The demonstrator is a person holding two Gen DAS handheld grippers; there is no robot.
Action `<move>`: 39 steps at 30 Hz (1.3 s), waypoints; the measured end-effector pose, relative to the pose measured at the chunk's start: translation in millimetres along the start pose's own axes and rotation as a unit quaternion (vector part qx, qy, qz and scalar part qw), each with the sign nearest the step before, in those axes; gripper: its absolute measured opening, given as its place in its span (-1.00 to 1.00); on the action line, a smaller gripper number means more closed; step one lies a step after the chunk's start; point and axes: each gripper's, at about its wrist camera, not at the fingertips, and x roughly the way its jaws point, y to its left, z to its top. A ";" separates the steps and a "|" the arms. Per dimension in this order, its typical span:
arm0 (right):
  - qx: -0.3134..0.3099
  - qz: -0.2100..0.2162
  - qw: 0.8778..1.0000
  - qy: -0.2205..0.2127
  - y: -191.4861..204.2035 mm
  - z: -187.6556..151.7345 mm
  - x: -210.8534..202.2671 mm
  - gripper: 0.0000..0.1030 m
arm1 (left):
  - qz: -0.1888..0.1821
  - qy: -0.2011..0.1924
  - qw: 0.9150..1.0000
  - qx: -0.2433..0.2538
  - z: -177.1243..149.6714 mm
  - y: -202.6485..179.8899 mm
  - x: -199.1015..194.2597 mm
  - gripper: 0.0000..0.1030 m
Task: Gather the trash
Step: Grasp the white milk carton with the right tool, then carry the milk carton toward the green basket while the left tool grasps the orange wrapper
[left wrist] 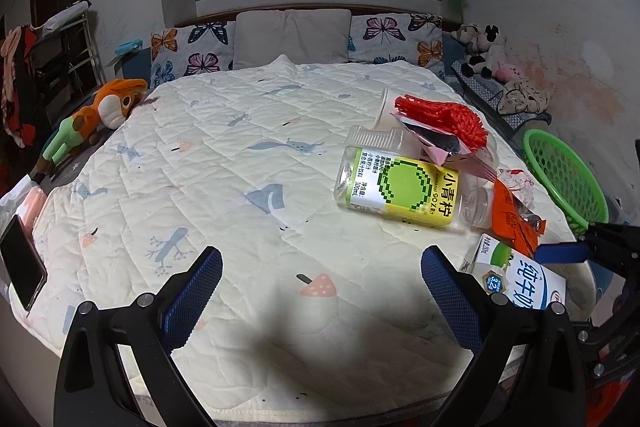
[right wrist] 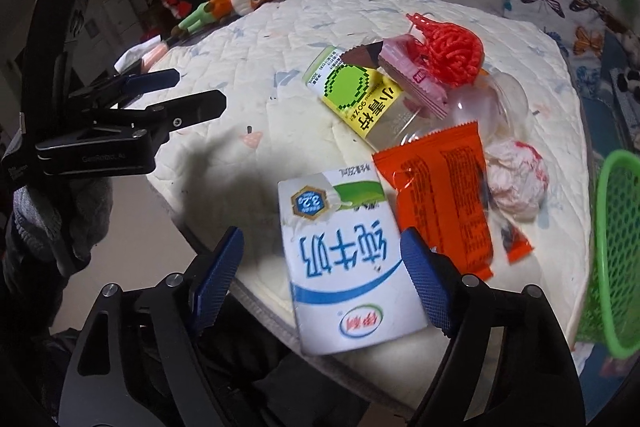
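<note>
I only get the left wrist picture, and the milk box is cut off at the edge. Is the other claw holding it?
Observer: Not yet. The right claw is open, with one finger on either side of the white and blue milk carton.
Child: What's next to the carton?
Observer: A flat orange foil snack wrapper lies close beside it, with its small-print side facing up.
Child: Anything past the wrapper?
Observer: A crumpled white tissue ball with pink stains sits between the wrapper and the green plastic mesh basket.
</note>
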 end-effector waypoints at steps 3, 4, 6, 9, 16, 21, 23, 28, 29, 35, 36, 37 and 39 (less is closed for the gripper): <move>-0.016 -0.002 1.000 0.014 -0.8 2.4 5.4 0.55 | -0.002 0.002 1.000 0.000 0.7 0.9 2.8 0.88; -0.018 0.001 1.000 0.018 -1.8 3.4 7.7 0.55 | -0.003 0.003 1.000 0.000 1.1 1.0 3.9 0.88; -0.022 0.001 0.999 0.032 -3.5 4.2 14.6 0.55 | -0.005 0.005 1.000 0.000 2.1 1.1 6.2 0.88; -0.031 -0.002 0.999 0.042 -2.5 5.7 23.1 0.55 | -0.007 0.006 1.000 -0.001 4.6 1.8 8.8 0.88; -0.040 -0.015 0.998 0.044 -0.3 5.7 30.8 0.31 | -0.017 0.004 1.000 -0.001 12.2 2.0 12.2 0.86; -0.032 -0.009 0.999 0.021 0.8 2.8 17.0 0.31 | -0.038 -0.003 0.999 0.006 21.5 -5.8 12.4 0.85; -0.023 -0.005 1.000 0.009 -0.1 1.1 7.4 0.31 | -0.047 -0.006 0.999 0.010 25.5 -10.7 12.9 0.84; -0.001 0.004 1.000 -0.018 -4.2 -10.3 -22.4 0.31 | -0.069 -0.006 0.997 0.025 30.8 -26.6 14.2 0.68; 0.003 0.003 1.000 -0.020 -5.2 -12.2 -26.3 0.31 | -0.076 -0.002 0.997 0.024 30.7 -29.0 15.4 0.68; 0.043 -0.029 0.998 -0.037 -25.8 -30.6 -56.2 0.31 | -0.124 0.011 0.992 0.038 21.2 -51.2 17.9 0.50; 0.050 -0.035 0.997 -0.040 -30.4 -34.2 -60.4 0.31 | -0.133 0.014 0.990 0.042 19.2 -57.0 19.1 0.46; 0.061 -0.043 0.996 -0.044 -36.7 -38.2 -65.3 0.31 | -0.143 0.018 0.989 0.043 17.3 -62.0 20.5 0.44; 0.076 -0.054 0.994 -0.050 -45.8 -45.6 -71.9 0.31 | -0.167 0.030 0.985 0.041 13.5 -72.6 25.6 0.42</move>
